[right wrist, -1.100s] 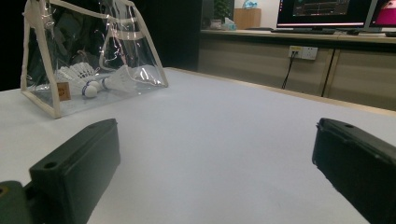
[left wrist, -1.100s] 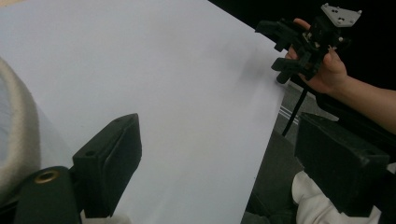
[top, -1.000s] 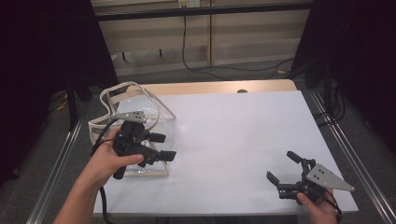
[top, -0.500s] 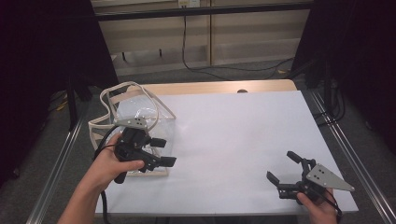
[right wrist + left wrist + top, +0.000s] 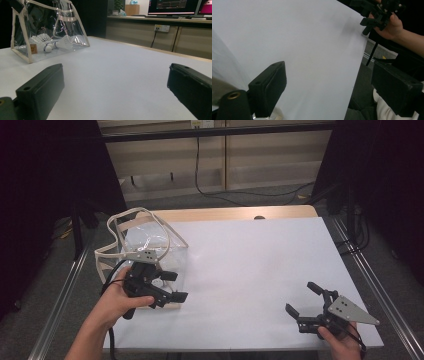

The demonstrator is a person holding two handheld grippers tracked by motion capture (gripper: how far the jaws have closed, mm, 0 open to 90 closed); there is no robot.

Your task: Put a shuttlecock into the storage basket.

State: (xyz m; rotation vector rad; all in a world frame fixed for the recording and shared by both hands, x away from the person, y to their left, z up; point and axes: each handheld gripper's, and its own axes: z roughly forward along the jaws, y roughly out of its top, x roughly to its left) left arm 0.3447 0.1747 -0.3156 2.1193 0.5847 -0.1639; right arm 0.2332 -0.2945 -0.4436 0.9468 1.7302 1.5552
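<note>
The left tool point(image 5: 167, 285) is hovering right at the near corner of the bag point(image 5: 145, 242), jaws standing wide with nothing between them; in its own view there is just bare white worktop point(image 5: 312, 45) between the black pads and a sliver of clear plastic off to one side. It looks as if the person is lining up for a grab on the bag's front wall or trim rather than gripping yet.

The bag is sitting at the worktop's left edge, upright, its cream handles point(image 5: 150, 220) arching up over the open top. That upright stance is keeping the mouth reachable from above. Inside the bag, seen through the clear wall in the right gripper view, two white shuttlecocks point(image 5: 53, 41) are lying on the bottom, side by side, feathers fanned and cork ends toward the front.

Well away from the bag, at the opposite near corner of the worktop, the right tool point(image 5: 307, 300) is resting low, jaws also spread wide and empty, pointing back toward the bag. It seems to be waiting its turn, perhaps to steady the bag or take a shuttlecock once the left side has a hold.
</note>
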